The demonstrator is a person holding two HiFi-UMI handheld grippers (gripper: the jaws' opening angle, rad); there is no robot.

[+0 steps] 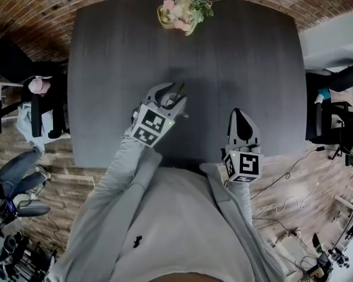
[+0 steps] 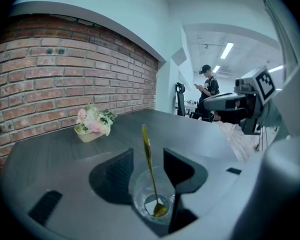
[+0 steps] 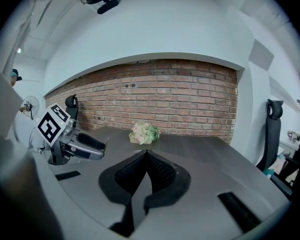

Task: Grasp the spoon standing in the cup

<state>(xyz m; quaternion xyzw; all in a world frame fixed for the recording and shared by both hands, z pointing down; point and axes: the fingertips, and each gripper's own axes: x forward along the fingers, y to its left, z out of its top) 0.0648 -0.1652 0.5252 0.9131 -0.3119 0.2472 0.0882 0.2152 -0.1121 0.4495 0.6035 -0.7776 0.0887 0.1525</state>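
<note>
Head view places the right gripper nearest the person, close to the near edge of the bench and right of its middle. Its marker cube lies over that near edge. In the right gripper view, the two jaws of this gripper are pressed together along their length, with nothing between them.

The left gripper is farther in, left of the right gripper and well apart from it, between the near edge and the middle of the bench. In the left gripper view, the jaws of this gripper stand apart.

The cup, a clear glass, stands on the bench below and between the jaw bases. The spoon is gold-coloured. Its bowl rests on the cup bottom and its handle rises between the two jaws, tilted slightly to the left in that view. A gap shows on each side of the handle, so neither jaw touches it.

A flower arrangement sits at the far edge of the bench, near its middle. A brick wall runs behind that edge. An office chair stands off the right edge. A person stands in the background of the left gripper view.
</note>
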